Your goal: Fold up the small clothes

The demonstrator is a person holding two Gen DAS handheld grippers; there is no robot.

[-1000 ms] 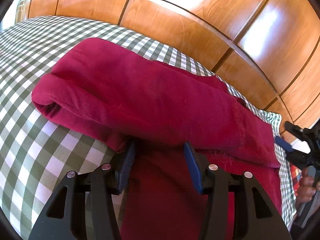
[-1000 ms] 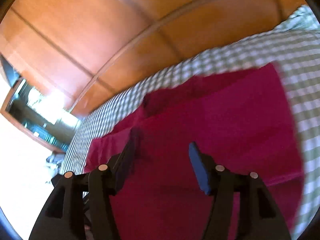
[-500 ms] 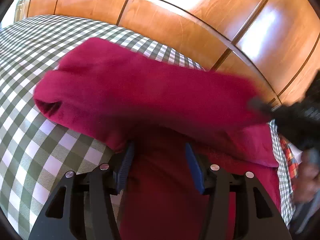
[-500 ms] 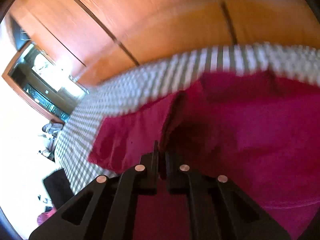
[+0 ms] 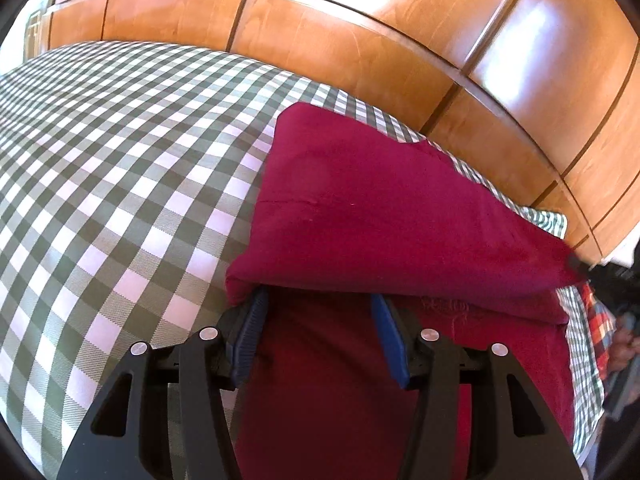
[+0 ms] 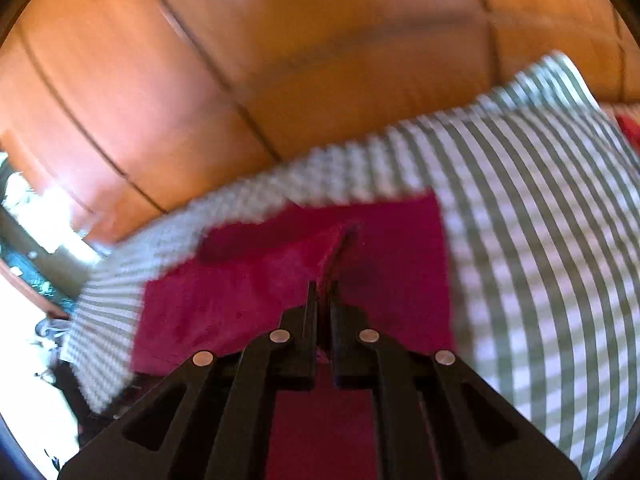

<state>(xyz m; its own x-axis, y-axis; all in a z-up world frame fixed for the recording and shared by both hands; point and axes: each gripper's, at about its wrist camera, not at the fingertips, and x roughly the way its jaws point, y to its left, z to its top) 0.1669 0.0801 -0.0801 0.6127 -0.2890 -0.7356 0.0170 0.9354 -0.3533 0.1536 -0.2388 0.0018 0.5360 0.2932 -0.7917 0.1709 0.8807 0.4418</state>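
The crimson garment [image 5: 384, 216] lies folded on the checked bedsheet [image 5: 120, 168], long axis running along the wooden wall. Left gripper [image 5: 320, 336] jaws sit half open over it; right gripper [image 6: 325, 300] pinches a fold tight.

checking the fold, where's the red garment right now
The red garment lies on the checked bedcover beside the wooden panels; the left gripper sits under its folded flap, the right gripper pinches it.

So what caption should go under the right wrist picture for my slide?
Right gripper pinches a fold of the red cloth above the green checked sheet.
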